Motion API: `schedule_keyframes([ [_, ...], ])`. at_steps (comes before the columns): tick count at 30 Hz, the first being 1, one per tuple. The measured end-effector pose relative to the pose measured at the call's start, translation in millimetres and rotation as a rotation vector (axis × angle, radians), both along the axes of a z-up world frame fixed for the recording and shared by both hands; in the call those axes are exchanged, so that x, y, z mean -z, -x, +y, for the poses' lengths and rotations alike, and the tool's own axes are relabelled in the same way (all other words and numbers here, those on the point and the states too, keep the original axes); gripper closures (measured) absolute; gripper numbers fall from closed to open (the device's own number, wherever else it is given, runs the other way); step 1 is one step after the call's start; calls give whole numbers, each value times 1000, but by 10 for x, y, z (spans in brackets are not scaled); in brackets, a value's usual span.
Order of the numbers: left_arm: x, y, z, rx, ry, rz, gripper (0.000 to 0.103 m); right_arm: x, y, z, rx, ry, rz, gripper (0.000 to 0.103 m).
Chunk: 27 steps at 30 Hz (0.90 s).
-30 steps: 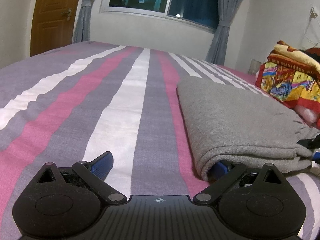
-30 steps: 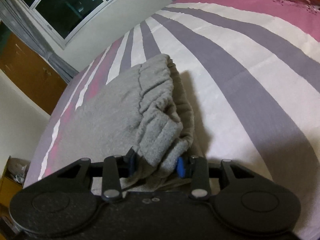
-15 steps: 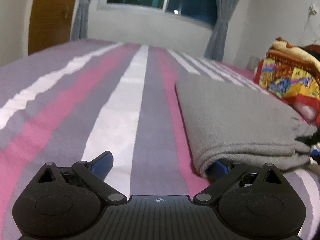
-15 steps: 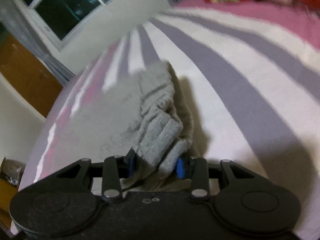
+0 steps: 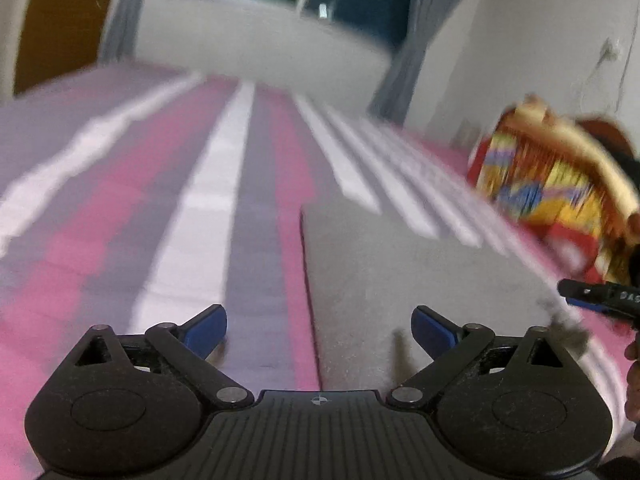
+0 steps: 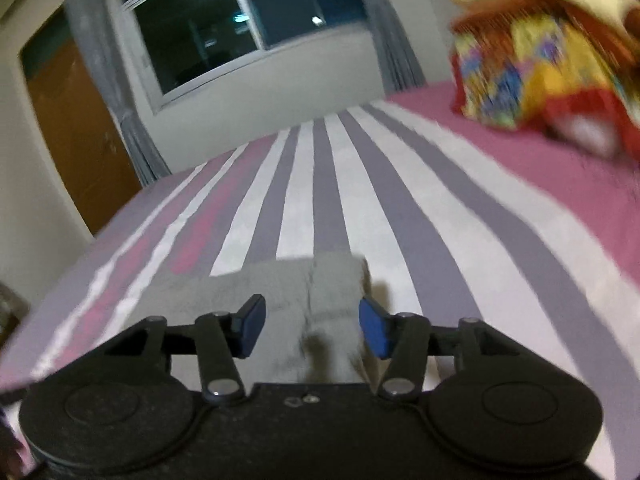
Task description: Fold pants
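The grey pants (image 5: 400, 272) lie folded flat on the striped bed sheet (image 5: 208, 208). My left gripper (image 5: 318, 322) hovers open over the fold's left edge, with nothing between its blue pads. In the left wrist view, the right gripper's fingers (image 5: 592, 298) show at the pants' right end. In the right wrist view, my right gripper (image 6: 312, 316) hangs above the pants (image 6: 332, 276). Its jaws are opening, and the pads stand clear of the cloth below them.
A colourful folded blanket (image 6: 540, 68) sits on the pink part of the bed at the right, also in the left wrist view (image 5: 552, 184). A dark window (image 6: 224, 28) with grey curtains and a wooden door (image 6: 76, 132) stand beyond the bed's far end.
My right gripper let go of the bunched end of the pants, rose and rolled level. My left gripper lifted, and its right finger came out from under the fold's edge.
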<state>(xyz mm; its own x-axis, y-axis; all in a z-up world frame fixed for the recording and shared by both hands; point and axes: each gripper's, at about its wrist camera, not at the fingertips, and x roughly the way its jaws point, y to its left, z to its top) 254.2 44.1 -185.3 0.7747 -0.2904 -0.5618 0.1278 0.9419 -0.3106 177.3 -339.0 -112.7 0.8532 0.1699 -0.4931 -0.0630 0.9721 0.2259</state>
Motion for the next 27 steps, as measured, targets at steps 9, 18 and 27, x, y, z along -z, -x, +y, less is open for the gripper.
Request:
schedule_keyframes([
  [9, -113, -712, -64, 85, -48, 25, 0, -48, -505, -38, -35, 85, 42, 46],
  [18, 130, -1570, -451, 152, -166, 110, 0, 342, -1383, 298, -134, 264, 254, 18],
  [27, 86, -1634, -387, 88, -152, 129, 0, 389, -1312, 287, -120, 212, 260, 14],
])
